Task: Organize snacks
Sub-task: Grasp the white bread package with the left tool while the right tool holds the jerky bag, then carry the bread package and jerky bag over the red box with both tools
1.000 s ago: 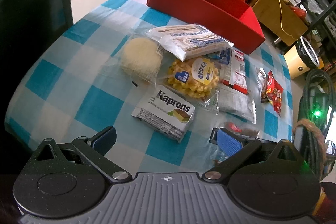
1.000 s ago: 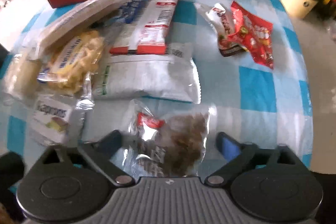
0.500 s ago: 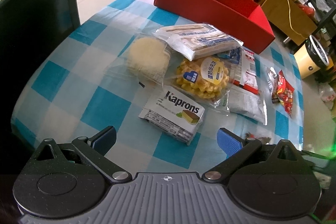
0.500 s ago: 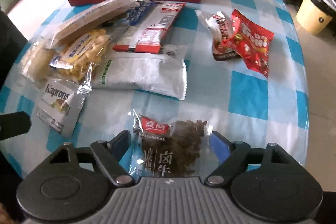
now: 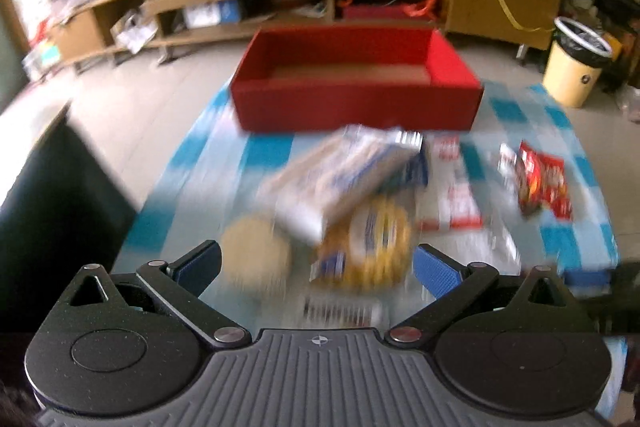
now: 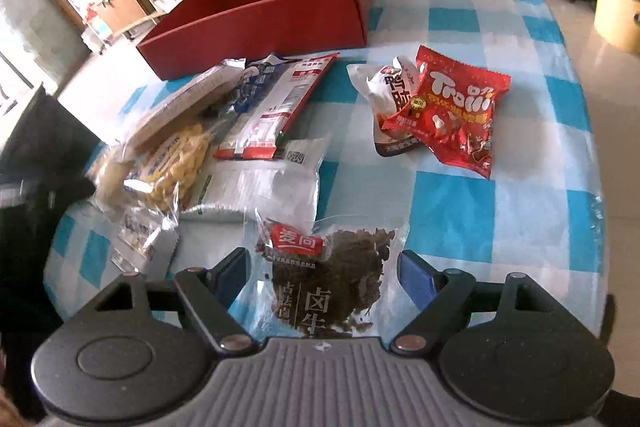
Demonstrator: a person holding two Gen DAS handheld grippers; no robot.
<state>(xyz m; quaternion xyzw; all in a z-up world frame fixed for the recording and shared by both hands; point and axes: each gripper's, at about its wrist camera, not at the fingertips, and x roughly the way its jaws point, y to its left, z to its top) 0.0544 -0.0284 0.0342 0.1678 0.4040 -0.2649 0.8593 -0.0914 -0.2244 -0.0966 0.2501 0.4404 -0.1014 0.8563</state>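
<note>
Your right gripper (image 6: 322, 277) grips the clear beef pouch (image 6: 332, 271) by its two side edges, pads pressed in. The pouch sits at the near edge of the table (image 6: 452, 211), its long axis pointing away from you toward the red box (image 6: 260, 27). Your left gripper (image 5: 316, 267) hangs released over the blurred snack pile.
</note>
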